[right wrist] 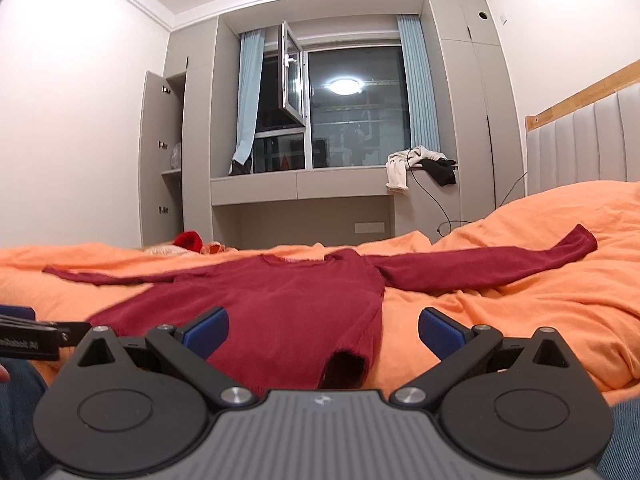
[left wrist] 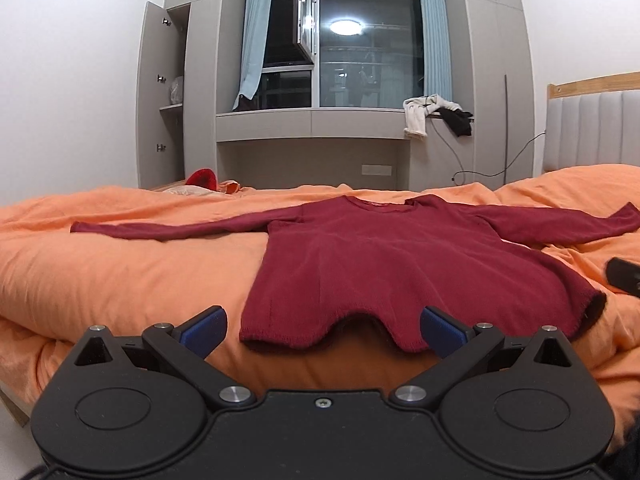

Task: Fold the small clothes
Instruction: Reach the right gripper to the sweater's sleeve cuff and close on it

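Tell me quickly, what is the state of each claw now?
Left claw: open, holding nothing, just before the hem of the dark red knitted long-sleeve sweater.
Right claw: open, holding nothing.

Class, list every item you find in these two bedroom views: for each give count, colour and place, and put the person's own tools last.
sweater: one, dark red, spread flat on the bed, both sleeves out
bed cover: one, orange, under the sweater
red item: one, bright red, far edge of the bed; what it is I cannot tell
headboard: one, pale grey with wood rail, at right
window: one, dark, one pane swung open
curtains: two, light blue, either side of the window
clothes: a heap, white and black, on the sill
cupboard door: one, grey, open, at left
left gripper: black, blue pads, jaws open
right gripper: the same, jaws open
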### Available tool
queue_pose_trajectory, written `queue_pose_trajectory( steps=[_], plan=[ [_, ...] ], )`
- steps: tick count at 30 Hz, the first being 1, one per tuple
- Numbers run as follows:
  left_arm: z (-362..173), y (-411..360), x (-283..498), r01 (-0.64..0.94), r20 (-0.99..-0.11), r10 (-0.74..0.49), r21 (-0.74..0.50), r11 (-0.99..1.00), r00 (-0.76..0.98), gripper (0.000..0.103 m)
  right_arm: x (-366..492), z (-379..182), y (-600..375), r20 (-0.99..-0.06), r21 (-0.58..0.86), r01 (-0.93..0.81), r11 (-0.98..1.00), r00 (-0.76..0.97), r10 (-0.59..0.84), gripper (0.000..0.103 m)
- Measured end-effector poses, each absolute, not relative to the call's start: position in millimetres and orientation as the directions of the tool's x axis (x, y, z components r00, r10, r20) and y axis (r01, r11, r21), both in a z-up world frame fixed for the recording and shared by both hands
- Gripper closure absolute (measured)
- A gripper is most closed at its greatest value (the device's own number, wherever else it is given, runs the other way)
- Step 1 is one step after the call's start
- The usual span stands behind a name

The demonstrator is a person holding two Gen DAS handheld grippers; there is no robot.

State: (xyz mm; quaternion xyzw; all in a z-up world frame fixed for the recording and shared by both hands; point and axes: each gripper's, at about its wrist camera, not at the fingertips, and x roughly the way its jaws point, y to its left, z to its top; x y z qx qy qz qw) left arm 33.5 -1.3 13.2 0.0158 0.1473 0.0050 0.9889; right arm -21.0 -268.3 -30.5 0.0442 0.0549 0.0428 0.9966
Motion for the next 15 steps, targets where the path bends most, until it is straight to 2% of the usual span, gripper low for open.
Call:
queue_pose_trajectory(
  steps=[9, 15],
  plan=[
    [58.6, -20.2, 100.6, -0.011, -0.273, 0.029, 0.066, 0.998, 0.962, 0.0, 31.0, 3.7, -319.5, -0.101, 0.168, -0.09, 0.982, 0.989, 0.108, 0.0],
    [72.7, -29.6, 172.9, 0.051, -0.355, -0.033, 0.041, 0.998, 0.934, 0.0, 98.0, 15.9, -374.1, -0.232, 0.214, -0.109, 0.971, 0.96, 0.159, 0.0]
  ],
)
